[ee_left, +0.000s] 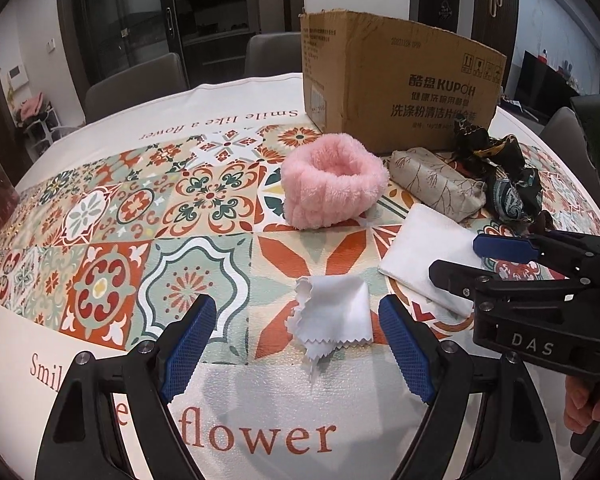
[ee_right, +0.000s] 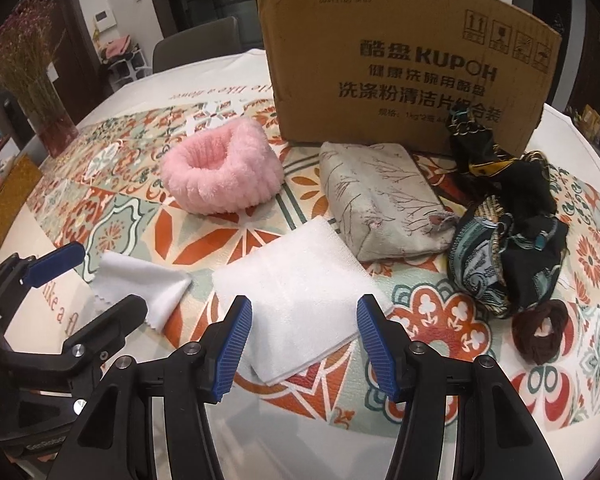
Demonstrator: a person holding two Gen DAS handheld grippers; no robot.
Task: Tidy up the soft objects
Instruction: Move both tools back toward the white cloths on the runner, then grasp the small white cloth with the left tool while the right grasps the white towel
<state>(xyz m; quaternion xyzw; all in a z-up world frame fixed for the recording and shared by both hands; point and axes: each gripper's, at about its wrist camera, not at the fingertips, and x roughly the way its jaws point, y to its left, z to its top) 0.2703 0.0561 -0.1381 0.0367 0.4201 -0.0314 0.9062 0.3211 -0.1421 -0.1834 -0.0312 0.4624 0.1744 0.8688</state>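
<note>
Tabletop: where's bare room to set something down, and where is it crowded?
Free: the tiled stretch left of the pink fluffy band, and the white strip with "flower" lettering at the near edge, below the small white cloth. Crowded: in front of the cardboard box, where the beige pouch, dark scarf, brown scrunchie and folded white towel cluster.

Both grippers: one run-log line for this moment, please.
left gripper: open, over small white cloth | right gripper: open, over folded white towel | nothing held | box behind
</note>
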